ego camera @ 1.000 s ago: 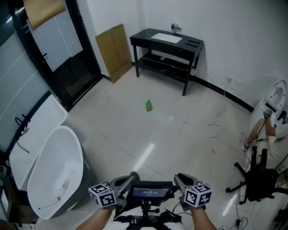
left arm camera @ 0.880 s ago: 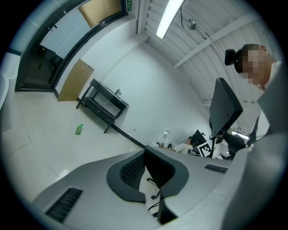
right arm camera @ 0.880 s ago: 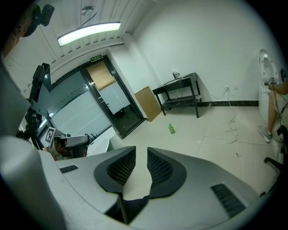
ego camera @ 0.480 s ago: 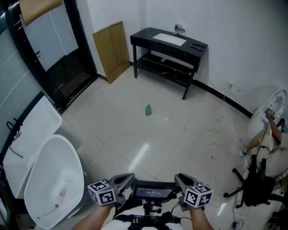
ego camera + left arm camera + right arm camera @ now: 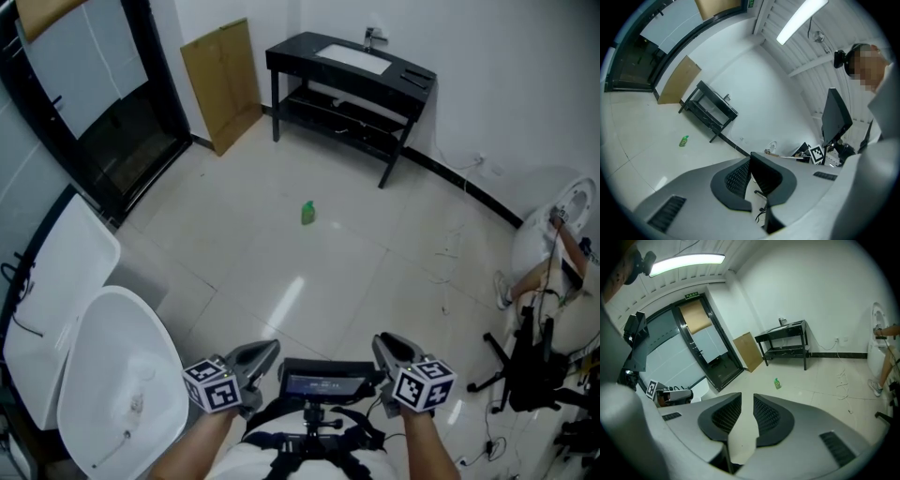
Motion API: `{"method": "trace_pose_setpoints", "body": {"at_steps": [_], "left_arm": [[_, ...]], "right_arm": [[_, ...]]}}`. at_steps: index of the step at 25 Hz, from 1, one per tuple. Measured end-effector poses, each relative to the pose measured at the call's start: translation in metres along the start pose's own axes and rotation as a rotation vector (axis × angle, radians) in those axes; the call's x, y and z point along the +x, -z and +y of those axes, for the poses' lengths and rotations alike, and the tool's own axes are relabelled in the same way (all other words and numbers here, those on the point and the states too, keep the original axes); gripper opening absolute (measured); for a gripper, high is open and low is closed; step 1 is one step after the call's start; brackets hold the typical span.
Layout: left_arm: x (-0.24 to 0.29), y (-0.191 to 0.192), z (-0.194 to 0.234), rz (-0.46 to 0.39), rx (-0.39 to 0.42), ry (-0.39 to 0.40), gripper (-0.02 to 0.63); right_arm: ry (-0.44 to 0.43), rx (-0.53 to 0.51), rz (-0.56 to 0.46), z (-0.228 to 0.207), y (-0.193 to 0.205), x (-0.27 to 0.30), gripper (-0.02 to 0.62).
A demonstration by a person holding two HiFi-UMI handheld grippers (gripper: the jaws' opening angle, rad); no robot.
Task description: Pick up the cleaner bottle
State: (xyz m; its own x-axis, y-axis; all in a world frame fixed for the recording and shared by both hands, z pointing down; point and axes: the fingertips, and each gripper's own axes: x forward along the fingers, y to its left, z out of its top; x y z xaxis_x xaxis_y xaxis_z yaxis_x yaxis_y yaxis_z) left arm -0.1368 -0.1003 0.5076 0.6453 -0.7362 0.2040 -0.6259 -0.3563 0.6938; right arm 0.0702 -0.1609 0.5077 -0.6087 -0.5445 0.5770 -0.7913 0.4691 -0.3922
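The cleaner bottle (image 5: 307, 214) is small and green and stands upright on the pale tiled floor, well ahead of both grippers. It also shows far off in the left gripper view as the bottle (image 5: 684, 140) and in the right gripper view as the bottle (image 5: 777, 383). My left gripper (image 5: 261, 358) is held low at the bottom of the head view; its jaws (image 5: 750, 158) meet at the tips, holding nothing. My right gripper (image 5: 389, 351) is beside it, its jaws (image 5: 747, 400) a narrow gap apart with only floor between.
A black vanity table with a sink (image 5: 352, 80) stands against the far wall, with a cardboard sheet (image 5: 220, 80) leaning to its left. A white bathtub (image 5: 112, 394) lies at the near left. At the right are a white toilet (image 5: 562, 220), a black stand (image 5: 530, 361) and loose cables.
The view has shifted a little, so the room sits slightly differently in frame. The bottle has not moved on the floor. Both grippers stay low and near my body.
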Motion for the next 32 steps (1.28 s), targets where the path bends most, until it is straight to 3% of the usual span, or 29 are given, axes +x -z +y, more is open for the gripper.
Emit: {"method": "trace_pose_setpoints", "body": {"at_steps": [12,25,32], "left_arm": [[0.0,-0.025,0.049,-0.017,-0.041,-0.002,-0.009],[0.044,-0.033,0.019,0.0,-0.012,0.07,-0.009],[0.033,-0.025,0.026,0.057,-0.016,0.075,-0.009]], "right_arm": [[-0.005,-0.025,0.051,0.015,-0.019,0.051,0.084],[0.01,-0.024,-0.001,-0.016,-0.036,0.044,0.084],[0.021,0.01,-0.01,-0.003,-0.023,0.044,0.084]]}}
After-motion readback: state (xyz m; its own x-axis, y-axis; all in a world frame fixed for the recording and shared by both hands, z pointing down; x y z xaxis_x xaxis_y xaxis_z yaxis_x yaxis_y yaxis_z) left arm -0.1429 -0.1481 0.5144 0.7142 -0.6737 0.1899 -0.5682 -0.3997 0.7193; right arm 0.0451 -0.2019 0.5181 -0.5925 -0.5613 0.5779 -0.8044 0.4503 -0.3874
